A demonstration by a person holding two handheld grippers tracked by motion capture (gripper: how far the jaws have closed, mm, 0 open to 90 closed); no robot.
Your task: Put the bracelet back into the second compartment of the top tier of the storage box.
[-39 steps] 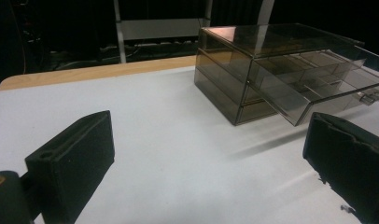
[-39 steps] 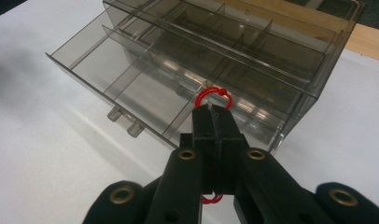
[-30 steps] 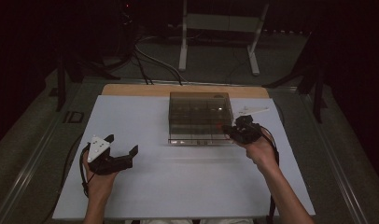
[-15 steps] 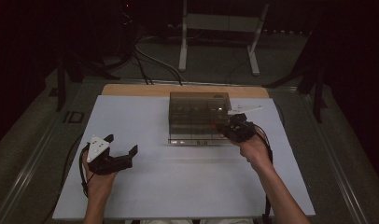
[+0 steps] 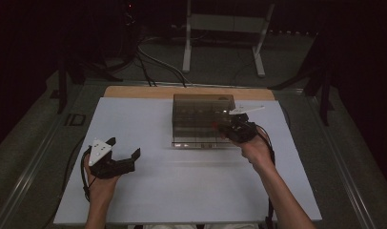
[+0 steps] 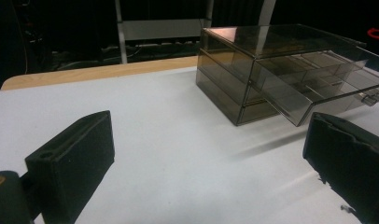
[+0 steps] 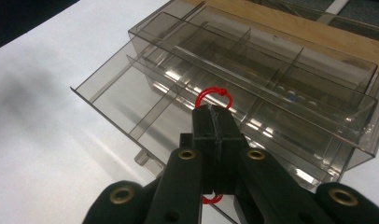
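Note:
A smoky clear plastic box [image 5: 201, 107] with divided drawers stands at the table's far middle. One drawer [image 7: 131, 98] is pulled out toward me, and its compartments look empty. My right gripper [image 7: 214, 115] is shut on a thin red loop [image 7: 214, 97], whose ring sticks out past the fingertips over the open drawer. In the high view that right gripper [image 5: 229, 125] hangs at the box's front right corner. My left gripper [image 5: 124, 147] rests on the table at the left, open and with nothing in it. In the left gripper view, the box [image 6: 271, 65] shows beyond the left gripper [image 6: 211, 149].
A white sheet [image 5: 182, 181] covers the table, with a wooden edge [image 5: 134, 91] at the back. Behind the table stand a white metal frame [image 5: 220, 28] and floor cables [image 5: 148, 62]. A dark floor surrounds the table.
My right gripper has shifted slightly left, closer over the box's open drawer, still holding the red loop. The left gripper has stayed where it was.

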